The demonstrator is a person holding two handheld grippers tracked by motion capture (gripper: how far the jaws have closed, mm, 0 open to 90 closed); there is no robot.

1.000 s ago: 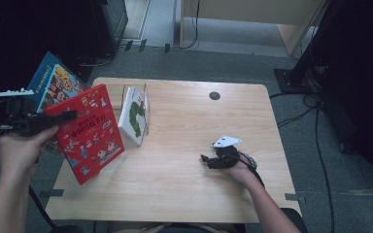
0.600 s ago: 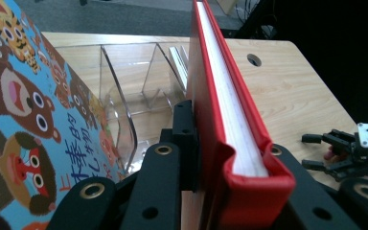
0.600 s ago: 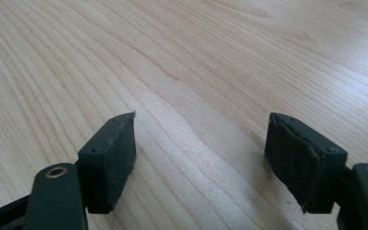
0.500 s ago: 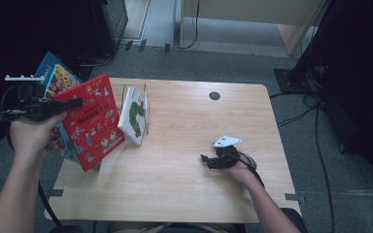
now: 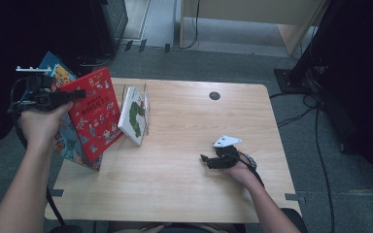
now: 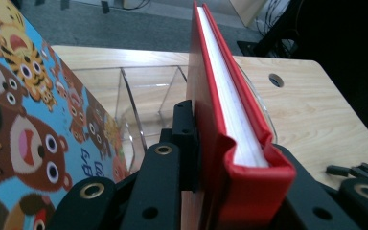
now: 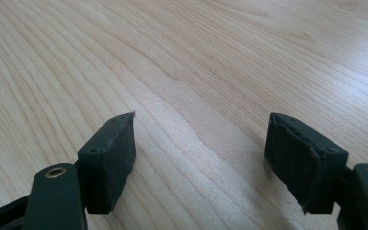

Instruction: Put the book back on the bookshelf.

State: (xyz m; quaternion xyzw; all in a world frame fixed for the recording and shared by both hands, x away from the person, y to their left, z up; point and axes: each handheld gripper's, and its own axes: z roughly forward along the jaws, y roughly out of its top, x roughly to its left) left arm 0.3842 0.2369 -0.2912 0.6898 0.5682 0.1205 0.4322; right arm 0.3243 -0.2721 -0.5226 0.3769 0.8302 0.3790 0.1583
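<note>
A pale wood table [image 5: 184,160] on grey carpet, dark cabinets behind. Your left gripper [image 5: 53,98] is clamped on the corner of the red book [image 5: 93,112], jaws pressed against both covers; in the left gripper view the red book [image 6: 230,120] stands spine-down between them, page edge up, its long axis running away from the claw toward the clear rack [image 6: 143,96]. That rack [image 5: 143,104] lies just right of the held book, already carrying a white caterpillar book [image 5: 132,115]. A blue animal book [image 5: 68,141] leans behind the red one at the table's left edge. Your right gripper [image 5: 212,160] rests well apart on the bare wood, jaws wide and empty. The left hand is plainly the nearer. Against half a second ago, the red book sits higher and closer to the rack; the right gripper has not moved.
</note>
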